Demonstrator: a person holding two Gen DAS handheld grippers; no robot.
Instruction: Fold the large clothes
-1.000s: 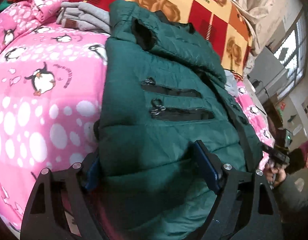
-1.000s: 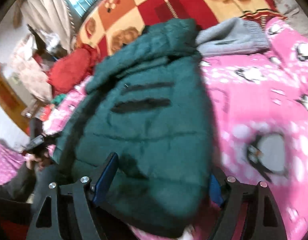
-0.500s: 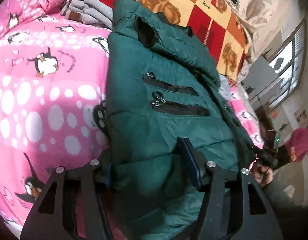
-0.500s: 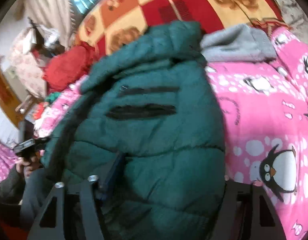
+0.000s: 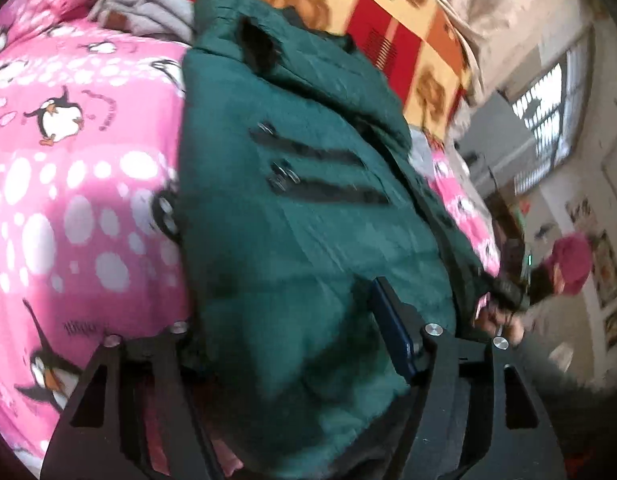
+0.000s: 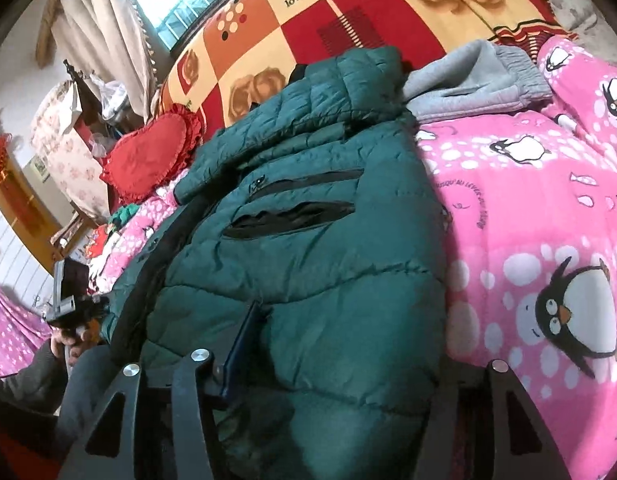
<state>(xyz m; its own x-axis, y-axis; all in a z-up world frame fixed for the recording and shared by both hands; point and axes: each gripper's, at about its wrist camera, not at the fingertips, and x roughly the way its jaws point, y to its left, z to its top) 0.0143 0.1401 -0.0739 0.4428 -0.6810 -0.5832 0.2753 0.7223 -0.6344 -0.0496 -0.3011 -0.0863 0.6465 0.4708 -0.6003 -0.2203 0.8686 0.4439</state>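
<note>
Nearest the cameras, the left black two-finger gripper and the right black two-finger gripper each straddle a thick bunch at the near hem of the dark green quilted puffer jacket. Their jaws have just closed in and then eased slightly, and the blue pads press into the padding on both sides, so each pinches a fat fold of hem.

The likely trouble is slippage. The shell looks smooth and slick, the filling springy, so a bunch this bulky could squirm out of a half-closed grip once lifted. If one side lets go first, the fold would land crooked. Trapped air may also make the folded half spring back open. The left view is smeared, so I cannot tell how deep that grip reaches.

The jacket lies flat in the middle of the pink fleece penguin-print blanket, hood away from the grippers, with two black zipped chest pockets gaping softly. Just beyond the hood sits a folded grey ribbed-cuff sweatshirt, touching it, and a frilled red heart cushion. Farthest lies the red-and-orange checked rose blanket.
</note>
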